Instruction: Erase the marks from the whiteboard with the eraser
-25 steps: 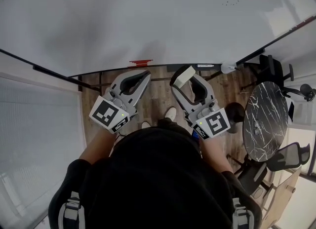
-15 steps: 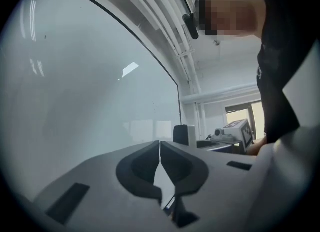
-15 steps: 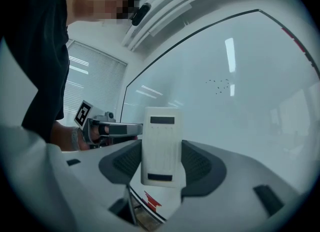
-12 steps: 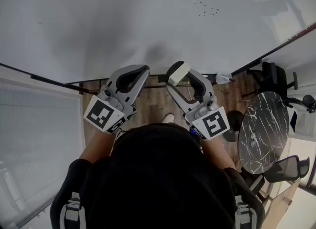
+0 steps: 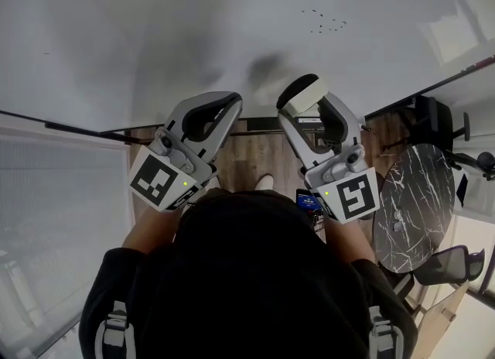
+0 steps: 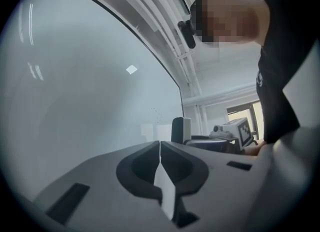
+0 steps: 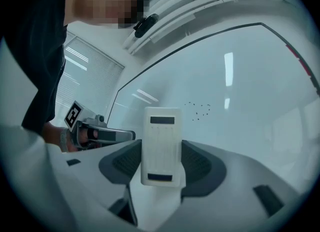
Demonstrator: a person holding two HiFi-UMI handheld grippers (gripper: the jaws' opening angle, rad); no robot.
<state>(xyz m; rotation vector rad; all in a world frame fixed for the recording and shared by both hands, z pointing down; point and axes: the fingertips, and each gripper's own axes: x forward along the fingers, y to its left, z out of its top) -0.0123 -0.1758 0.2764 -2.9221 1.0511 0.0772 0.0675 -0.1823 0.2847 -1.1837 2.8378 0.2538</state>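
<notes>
The whiteboard fills the upper head view, with a small cluster of dark dot marks at its upper right. My right gripper is shut on a white rectangular eraser, held below and a little left of the marks, close to the board. In the right gripper view the eraser stands upright between the jaws, and the marks lie just beyond it to the right. My left gripper is beside it on the left, shut and empty; its jaws meet in the left gripper view.
A round black marble table and dark office chairs stand at the right on the wooden floor. The board's dark lower edge runs left. A pale blind-like panel lies to the left.
Both grippers have risen toward the board. The right gripper with the eraser moved up and right, closer to the dot marks. The view has shifted a little.
</notes>
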